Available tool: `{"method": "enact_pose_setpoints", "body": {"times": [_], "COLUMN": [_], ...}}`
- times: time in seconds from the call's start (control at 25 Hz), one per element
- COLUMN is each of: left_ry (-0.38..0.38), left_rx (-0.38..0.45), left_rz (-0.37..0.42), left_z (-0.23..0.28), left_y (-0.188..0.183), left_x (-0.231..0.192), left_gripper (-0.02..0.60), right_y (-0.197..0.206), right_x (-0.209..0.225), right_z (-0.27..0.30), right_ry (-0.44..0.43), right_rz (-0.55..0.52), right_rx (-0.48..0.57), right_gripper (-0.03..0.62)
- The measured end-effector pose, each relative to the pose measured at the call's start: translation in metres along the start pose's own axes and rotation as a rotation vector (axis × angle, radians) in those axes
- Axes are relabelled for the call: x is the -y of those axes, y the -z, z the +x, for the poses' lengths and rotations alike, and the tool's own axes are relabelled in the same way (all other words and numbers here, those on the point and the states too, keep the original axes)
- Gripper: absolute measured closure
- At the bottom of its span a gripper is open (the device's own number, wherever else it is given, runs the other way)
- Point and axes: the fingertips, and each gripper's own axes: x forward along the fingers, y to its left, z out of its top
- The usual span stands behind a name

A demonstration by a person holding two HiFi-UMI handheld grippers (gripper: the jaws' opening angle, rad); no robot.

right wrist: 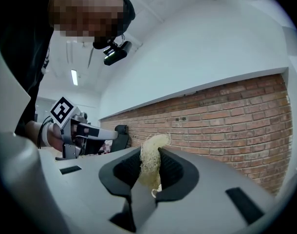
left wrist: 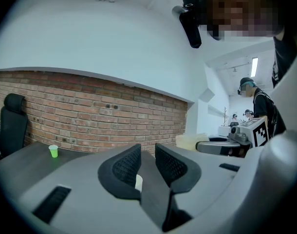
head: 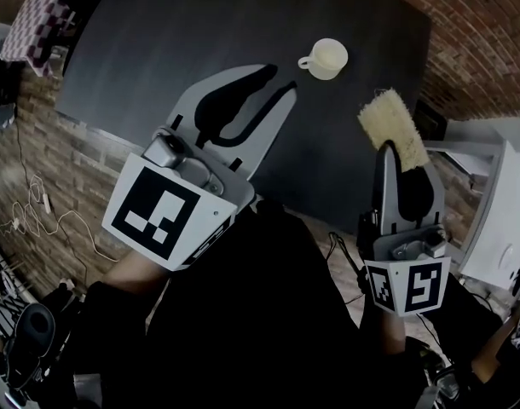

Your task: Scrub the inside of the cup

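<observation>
My left gripper (head: 275, 79) hangs over the near part of the dark table (head: 158, 49) with its tongs a moderate way apart and nothing between them. In the left gripper view (left wrist: 148, 155) the ribbed pads (left wrist: 126, 167) face each other across a narrow gap. Low in that gap a pale sliver (left wrist: 139, 182) shows on the table beyond them, touching neither pad; I cannot tell what it is. My right gripper (head: 407, 164), out to the right past the table's edge, has its tongs closed on a pale, fibrous loofah scrubber (head: 394, 126), which sticks up and away beyond the tips. The right gripper view (right wrist: 151, 155) shows the same: the straw-coloured fibres (right wrist: 151, 165) are pinched between the two black pads and curl over above them. The cup (head: 325, 58), a cream mug, stands upright on the far right part of the table with its handle to the left. It is well apart from both grippers and lies between them in direction. A small green cup (left wrist: 53, 151) stands on the table to the left in the left gripper view, near a black chair (left wrist: 13, 123) and in front of a brick wall (left wrist: 90, 111). A checked cloth (head: 38, 20) sits at the far left, and cables (head: 38, 207) trail on the floor to the left.
</observation>
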Motion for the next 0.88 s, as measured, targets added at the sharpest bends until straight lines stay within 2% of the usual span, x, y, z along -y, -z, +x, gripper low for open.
{"method": "enact_pose_setpoints", "body": {"times": [0.16,0.4,0.88], "left_ry": [0.001,0.007,0.014], "left_rx": [0.009,0.005,-0.015], "left_rz": [-0.003,-0.004,-0.009], "left_z": [0.001,0.002,0.017], "left_y": [-0.001,0.001,0.005], "left_x": [0.010,0.019,0.020], "left_gripper": [0.480,0.480,0.480], "right_y": [-0.005,-0.007,-0.003], "right_x": [0.006,0.013,0.026], "right_z": [-0.010,-0.019,-0.020], "right_ry": [0.003,0.010,0.026], "right_rz": [-0.007,0.037,0.053], "right_rx": [0.014,0.027,0.027], "right_gripper": [0.503,0.503,0.505]}}
